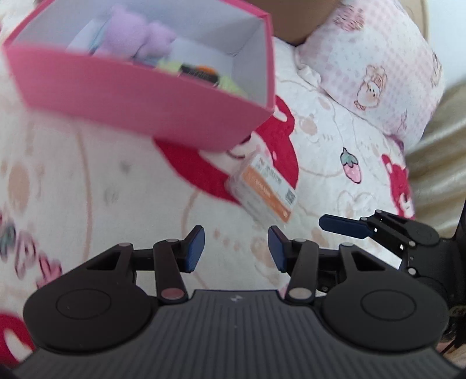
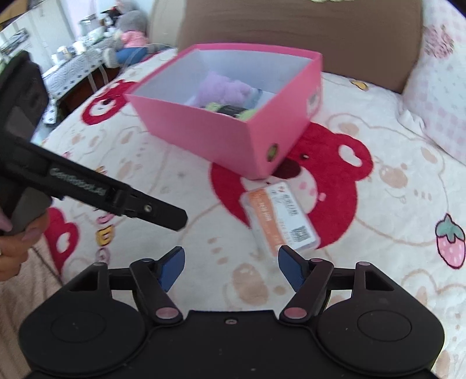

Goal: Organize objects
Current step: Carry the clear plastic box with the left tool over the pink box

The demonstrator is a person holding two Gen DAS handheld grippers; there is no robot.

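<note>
A pink box (image 1: 139, 99) (image 2: 204, 134) stands open on the bear-print blanket. A purple plush (image 1: 131, 35) (image 2: 221, 87) and a green and black item (image 1: 204, 73) (image 2: 230, 109) lie inside it. Just in front of the box's near corner, a clear case with an orange and white label (image 1: 265, 189) (image 2: 279, 218) lies flat on the blanket. My left gripper (image 1: 236, 247) hovers short of the case, open and empty. My right gripper (image 2: 231, 262) is open too, with its right fingertip close to the case's near end. The two grippers are side by side.
A pink checked pillow (image 1: 372, 64) (image 2: 437, 96) lies to the right, in front of a brown headboard (image 2: 291, 26). A hand (image 2: 14, 247) holds the left gripper's handle. Far left, past the bed's edge, a cluttered table (image 2: 72, 64) stands beside a grey plush toy (image 2: 128, 32).
</note>
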